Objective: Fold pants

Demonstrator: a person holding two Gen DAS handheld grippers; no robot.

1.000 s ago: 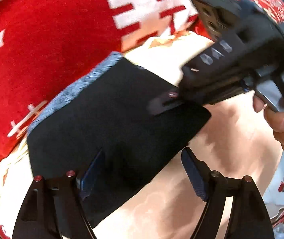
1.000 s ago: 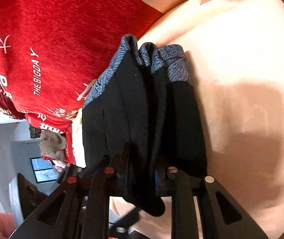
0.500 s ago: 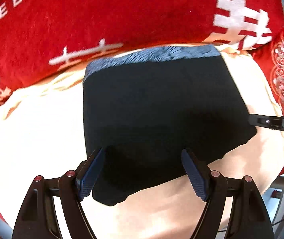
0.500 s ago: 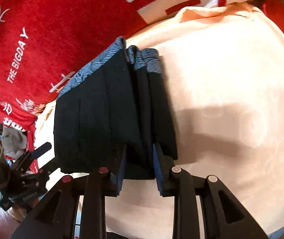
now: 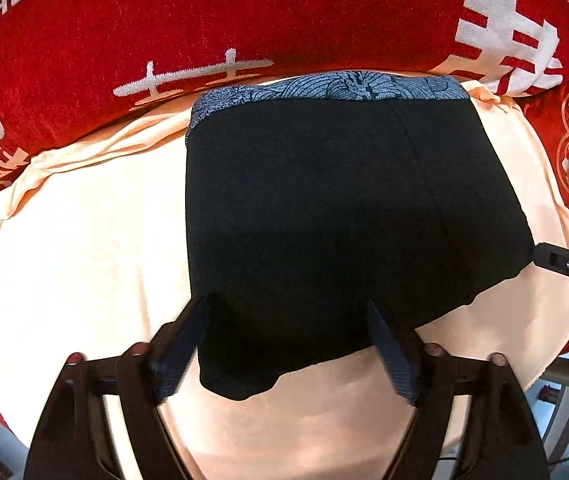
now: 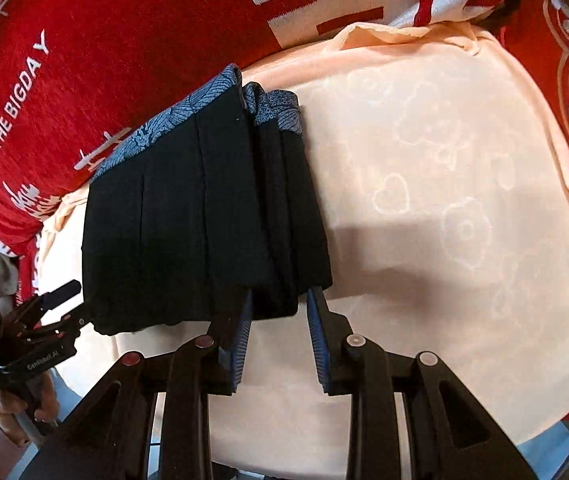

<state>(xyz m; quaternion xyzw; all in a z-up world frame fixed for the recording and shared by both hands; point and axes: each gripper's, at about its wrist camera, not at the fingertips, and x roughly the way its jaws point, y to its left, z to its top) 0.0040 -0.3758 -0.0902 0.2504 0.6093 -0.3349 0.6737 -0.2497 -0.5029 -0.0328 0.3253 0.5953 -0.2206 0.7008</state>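
Black pants [image 5: 324, 220] with a blue patterned waistband [image 5: 324, 88] lie folded on a peach cloth [image 5: 84, 260]. My left gripper [image 5: 288, 320] hangs straight above their lower edge. Its jaws are opening wide, with the fabric lying under the gap and untouched by the pads. In the right wrist view the pants [image 6: 204, 220] show several stacked layers along their right side. My right gripper [image 6: 278, 312] stands at the lower end of that stack, jaws slightly apart. The stack's edge sits between its tips, and the pads do not seem to press it.
A red blanket with white lettering [image 5: 164, 20] borders the peach cloth [image 6: 444, 200] at the back and sides. The right gripper's fingertip [image 5: 564, 264] pokes in at the right edge. A hand [image 6: 16, 408] holds the left gripper [image 6: 44, 320] at lower left.
The left view swung round to sit square over the pants, and the right gripper slid out to its right edge. The right gripper drew back up off the fold and its jaws widened.
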